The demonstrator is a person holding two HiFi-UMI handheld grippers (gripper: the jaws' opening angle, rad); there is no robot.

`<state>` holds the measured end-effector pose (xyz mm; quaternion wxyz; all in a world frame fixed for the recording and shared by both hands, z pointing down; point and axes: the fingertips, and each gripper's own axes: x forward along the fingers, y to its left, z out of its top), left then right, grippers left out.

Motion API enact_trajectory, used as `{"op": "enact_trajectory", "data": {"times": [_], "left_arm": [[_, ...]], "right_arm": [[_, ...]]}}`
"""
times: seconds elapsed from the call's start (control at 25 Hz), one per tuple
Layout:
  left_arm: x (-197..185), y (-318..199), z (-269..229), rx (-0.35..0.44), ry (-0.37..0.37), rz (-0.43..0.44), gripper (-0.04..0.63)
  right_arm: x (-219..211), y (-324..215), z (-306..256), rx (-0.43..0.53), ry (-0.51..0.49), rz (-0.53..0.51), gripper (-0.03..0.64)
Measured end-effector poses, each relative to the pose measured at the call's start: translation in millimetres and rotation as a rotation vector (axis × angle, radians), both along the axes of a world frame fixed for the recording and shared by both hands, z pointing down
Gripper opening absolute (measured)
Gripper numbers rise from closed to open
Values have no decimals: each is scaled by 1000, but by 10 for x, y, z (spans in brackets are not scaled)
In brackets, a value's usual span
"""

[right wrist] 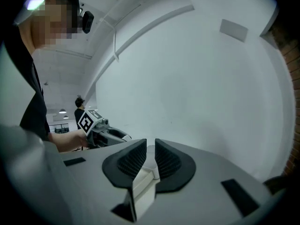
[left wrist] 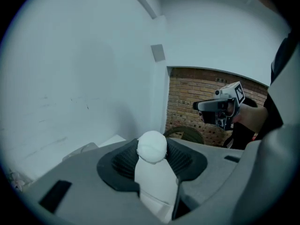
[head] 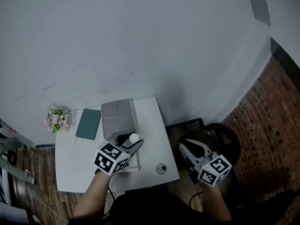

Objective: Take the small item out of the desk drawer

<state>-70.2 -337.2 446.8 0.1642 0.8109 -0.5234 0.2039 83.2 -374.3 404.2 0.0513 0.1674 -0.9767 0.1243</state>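
Note:
The small white item [head: 134, 138], a little figure with a round head, sits between the pads of my left gripper [head: 132, 140], which is shut on it above the middle of the white desk [head: 152, 121]. In the left gripper view the item [left wrist: 152, 172] stands upright between the black pads [left wrist: 119, 163]. My right gripper [head: 188, 148] hovers right of the desk, off its edge. Its pads [right wrist: 166, 161] stand a narrow gap apart with nothing between them. The drawer itself is not visible.
On the desk lie a grey flat device [head: 117, 115], a dark green notebook [head: 88, 124], a small flower pot [head: 56, 118] and a small round object [head: 161, 168]. A dark chair [head: 222, 135] stands right of the desk on the brick-patterned floor [head: 267, 107]. A white wall lies behind.

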Motion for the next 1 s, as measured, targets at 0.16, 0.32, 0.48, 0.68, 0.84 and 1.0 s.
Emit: {"op": "enact_trajectory", "data": {"times": [0.16, 0.32, 0.48, 0.68, 0.84, 1.0], "left_arm": [[-3, 33, -241, 65, 5, -31, 183], [-106, 136, -395, 132, 17, -103, 183], [-292, 290, -575, 232, 63, -177, 183], [-506, 479, -844, 337, 86, -225, 183], [-630, 594, -1001, 373, 83, -241, 183], [-730, 651, -1102, 397, 80, -249, 183]], "right_arm": [[-16, -12, -31, 12, 4, -20, 40], [-54, -10, -54, 32, 3, -28, 13], [-192, 60, -162, 57, -36, -60, 5], [-384, 132, -278, 67, -90, -83, 5], [-484, 194, -346, 76, -108, -91, 5], [-469, 125, -422, 108, -122, -25, 5]]}}
